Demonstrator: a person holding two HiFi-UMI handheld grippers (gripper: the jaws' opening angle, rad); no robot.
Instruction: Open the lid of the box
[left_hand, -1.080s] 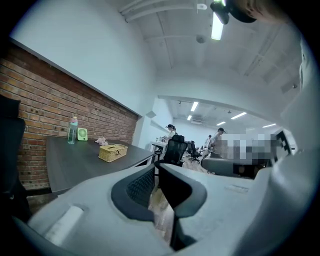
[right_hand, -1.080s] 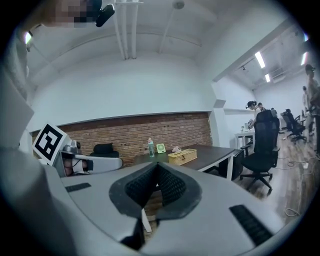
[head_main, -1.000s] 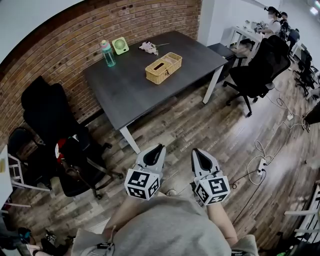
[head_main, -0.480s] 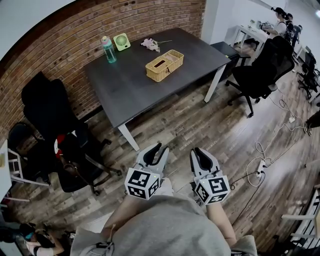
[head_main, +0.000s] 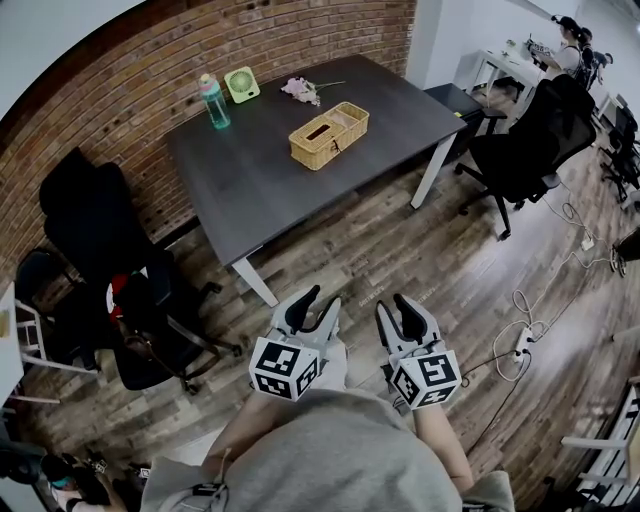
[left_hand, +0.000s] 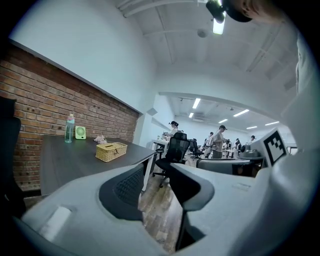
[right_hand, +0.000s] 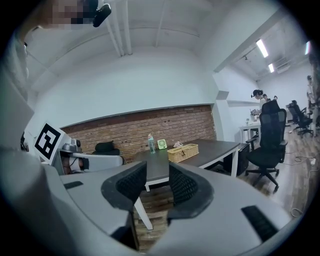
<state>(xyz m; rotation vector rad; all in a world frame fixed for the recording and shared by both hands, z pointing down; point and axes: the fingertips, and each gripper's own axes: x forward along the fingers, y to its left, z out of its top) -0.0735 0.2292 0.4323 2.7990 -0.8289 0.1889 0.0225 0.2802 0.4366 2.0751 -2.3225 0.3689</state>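
Note:
A woven wicker box with its lid down sits on the dark table, far ahead of both grippers; it shows too as the wicker box in the left gripper view and the wicker box in the right gripper view. My left gripper and right gripper hang side by side over the wooden floor, close to my body. Both sets of jaws have just been opening and stand open with nothing between them.
On the table's far side stand a green bottle, a small green fan and a pink flower. Black office chairs crowd the left; another chair stands right of the table. Cables and a power strip lie on the floor.
Both grippers' jaws went from shut to open. The view has shifted slightly toward the table, the grippers keeping their place near my body.

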